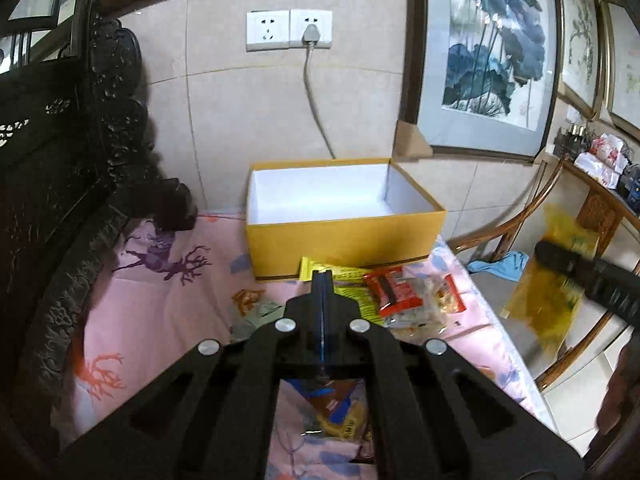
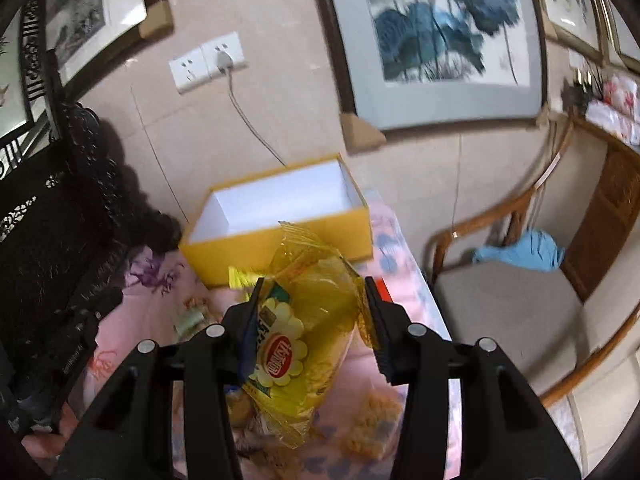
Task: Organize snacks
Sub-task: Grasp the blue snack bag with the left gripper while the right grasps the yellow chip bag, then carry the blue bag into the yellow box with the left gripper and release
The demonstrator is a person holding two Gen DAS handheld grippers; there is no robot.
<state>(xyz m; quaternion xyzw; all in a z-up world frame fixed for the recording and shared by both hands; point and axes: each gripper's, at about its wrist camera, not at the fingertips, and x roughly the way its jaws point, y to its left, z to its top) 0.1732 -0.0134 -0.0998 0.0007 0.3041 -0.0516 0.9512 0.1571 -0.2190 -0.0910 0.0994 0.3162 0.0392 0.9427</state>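
An open yellow box [image 1: 344, 240] with a white inside stands on the pink cloth [image 1: 160, 312] by the wall; it also shows in the right wrist view [image 2: 280, 240]. Several snack packets [image 1: 400, 292] lie in front of it. My left gripper [image 1: 322, 280] is shut with nothing visible between its fingers, low over the snacks. My right gripper [image 2: 312, 300] holds a large yellow transparent snack bag [image 2: 296, 340] between its jaws, raised above the cloth in front of the box. The bag and right gripper show blurred in the left wrist view [image 1: 552, 280].
A dark carved wooden cabinet [image 1: 60, 160] stands at the left. A wooden chair [image 2: 512, 304] with a blue cloth [image 2: 524, 252] stands right of the table. Framed paintings [image 1: 492, 52] lean on the wall. A power cord [image 1: 316, 100] hangs behind the box.
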